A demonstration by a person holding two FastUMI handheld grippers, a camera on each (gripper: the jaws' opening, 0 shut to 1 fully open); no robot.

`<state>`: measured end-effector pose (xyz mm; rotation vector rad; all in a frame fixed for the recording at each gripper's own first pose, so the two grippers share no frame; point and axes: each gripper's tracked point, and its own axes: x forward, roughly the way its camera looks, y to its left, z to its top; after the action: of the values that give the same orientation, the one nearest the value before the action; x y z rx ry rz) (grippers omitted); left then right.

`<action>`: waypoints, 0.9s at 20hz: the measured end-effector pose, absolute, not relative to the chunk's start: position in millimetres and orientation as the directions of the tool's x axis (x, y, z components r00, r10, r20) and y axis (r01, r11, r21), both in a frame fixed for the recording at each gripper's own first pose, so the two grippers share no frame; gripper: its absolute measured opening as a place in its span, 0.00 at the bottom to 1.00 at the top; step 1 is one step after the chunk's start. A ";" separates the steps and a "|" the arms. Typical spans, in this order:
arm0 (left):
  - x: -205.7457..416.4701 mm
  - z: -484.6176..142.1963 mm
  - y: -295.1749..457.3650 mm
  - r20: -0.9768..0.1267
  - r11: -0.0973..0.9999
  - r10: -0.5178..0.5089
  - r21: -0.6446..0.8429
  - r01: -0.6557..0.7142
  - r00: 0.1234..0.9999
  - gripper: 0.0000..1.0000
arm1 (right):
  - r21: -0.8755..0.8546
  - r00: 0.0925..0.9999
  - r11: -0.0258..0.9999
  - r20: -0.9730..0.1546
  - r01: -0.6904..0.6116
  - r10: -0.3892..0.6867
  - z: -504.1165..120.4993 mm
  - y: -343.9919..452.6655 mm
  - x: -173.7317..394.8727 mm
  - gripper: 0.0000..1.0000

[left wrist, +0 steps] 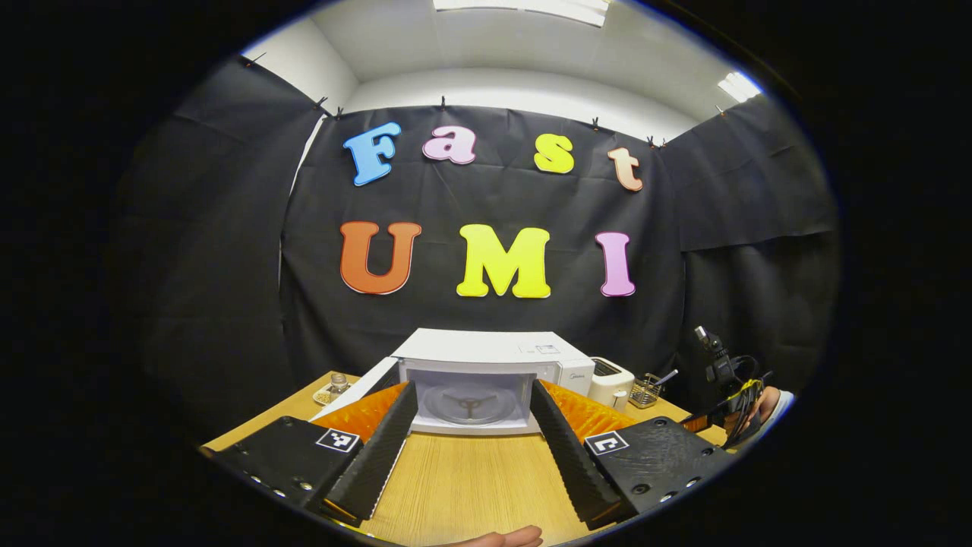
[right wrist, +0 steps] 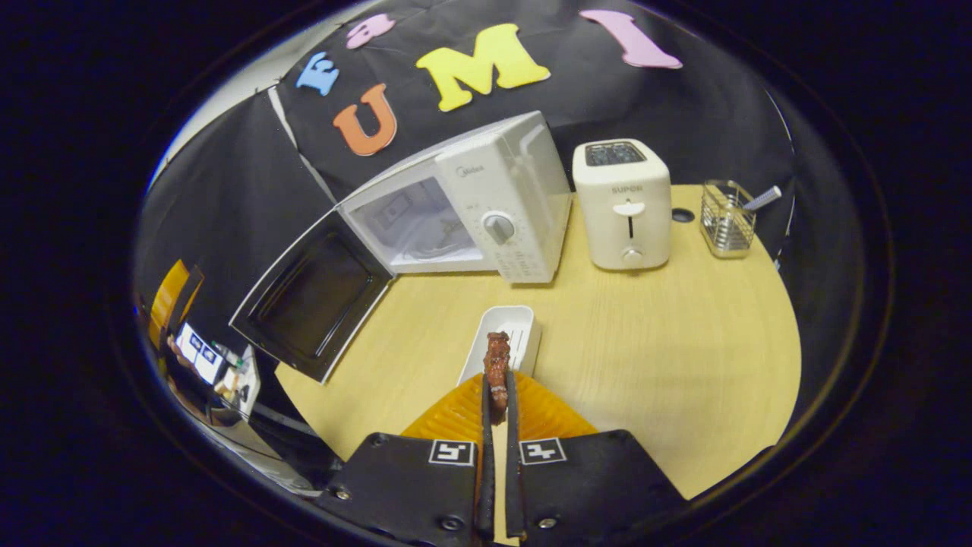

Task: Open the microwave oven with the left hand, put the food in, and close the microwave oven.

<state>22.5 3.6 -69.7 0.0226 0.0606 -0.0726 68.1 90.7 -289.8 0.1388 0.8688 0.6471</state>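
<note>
Food (right wrist: 497, 365) sits clenched in the right gripper (right wrist: 497, 410); the open microwave (right wrist: 456, 213) lies far-left; the left gripper (left wrist: 474, 448) hangs released.

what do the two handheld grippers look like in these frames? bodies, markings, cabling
Left gripper: two black blocky carriages, each with a square black-and-white fiducial tag and small screws, ribbed fingers, orange ribbed plastic behind them. Right gripper: the same build, black carriages with two tags side by side over an orange ribbed base. In the left gripper view the right gripper carries a black mount with looped black and yellow cables.
</note>
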 end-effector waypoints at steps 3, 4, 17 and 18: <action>9.6 -67.6 8.9 -0.047 0.997 -0.079 0.016 0.080 0.996 0.92 | 0.248 0.555 0.835 -0.649 -0.491 0.520 -273.8 97.0 66.8 0.07; 5.0 -66.4 11.5 -0.040 0.997 -0.080 0.015 0.080 0.996 0.92 | 0.227 0.575 0.839 -0.639 -0.495 0.512 -266.9 101.7 65.1 0.07; -52.1 -53.3 64.8 0.006 0.991 -0.102 -0.090 0.102 0.995 0.92 | 0.116 0.689 0.844 -0.525 -0.524 0.500 -245.3 236.1 79.2 0.07; -52.9 -52.3 71.1 0.013 0.991 -0.094 -0.093 0.094 0.996 0.92 | 0.123 0.685 0.842 -0.525 -0.526 0.505 -247.3 248.6 81.2 0.06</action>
<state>-52.9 71.1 -52.3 -0.0939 -0.0088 -0.0942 81.2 248.6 -247.3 -0.0384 0.5768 0.5775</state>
